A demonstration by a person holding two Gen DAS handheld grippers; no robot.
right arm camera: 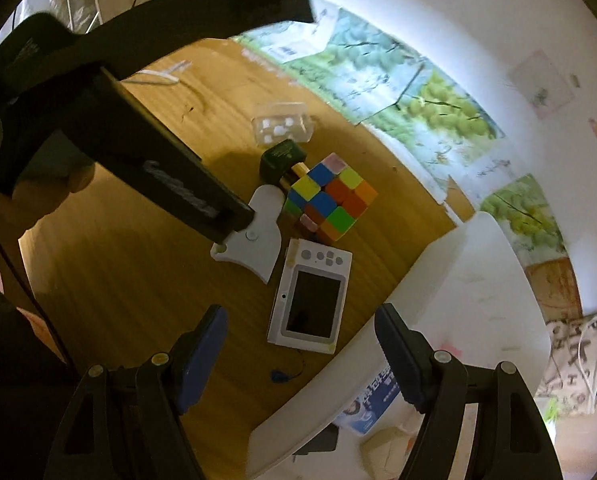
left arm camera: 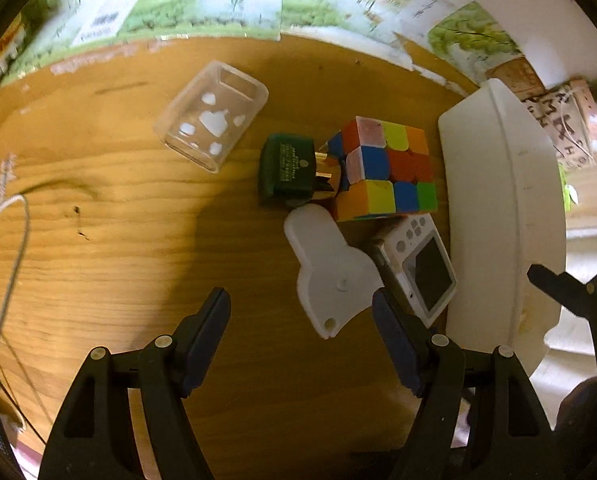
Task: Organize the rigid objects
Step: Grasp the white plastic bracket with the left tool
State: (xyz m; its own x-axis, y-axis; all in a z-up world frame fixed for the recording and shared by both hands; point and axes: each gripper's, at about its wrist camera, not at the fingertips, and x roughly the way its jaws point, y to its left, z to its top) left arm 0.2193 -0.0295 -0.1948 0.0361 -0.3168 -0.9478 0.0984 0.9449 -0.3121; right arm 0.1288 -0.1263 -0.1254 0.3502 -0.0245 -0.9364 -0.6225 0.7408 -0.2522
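Clutter sits bunched toward one side of the wooden table [left arm camera: 138,264]: a puzzle cube [left arm camera: 386,168], a dark green plug adapter [left arm camera: 286,172] with its brass prongs touching the cube, a flat white plastic piece [left arm camera: 330,268], and a small white camera [left arm camera: 422,268] lying screen-up just beside both. A clear plastic box [left arm camera: 212,114] lies on its side, apart from the cluster. They look gathered near the white tray [left arm camera: 498,208] at the table's edge, probably because that is where they are meant to go, though nothing lies in it yet as far as either view shows. The left gripper [left arm camera: 302,340] hangs over the table with its jaws spread wide and nothing between them, lined up with the white plastic piece as if to take it first. The right gripper [right arm camera: 300,344] is likewise spread and empty, poised above the camera and the tray rim. In the right wrist view the left tool's black body covers part of the white piece and much of the table behind it. The tray's inside is mostly cut off or washed out by light, the camera's near end is hidden behind a left finger [left arm camera: 398,344], and the adapter's printed text is too small to read.
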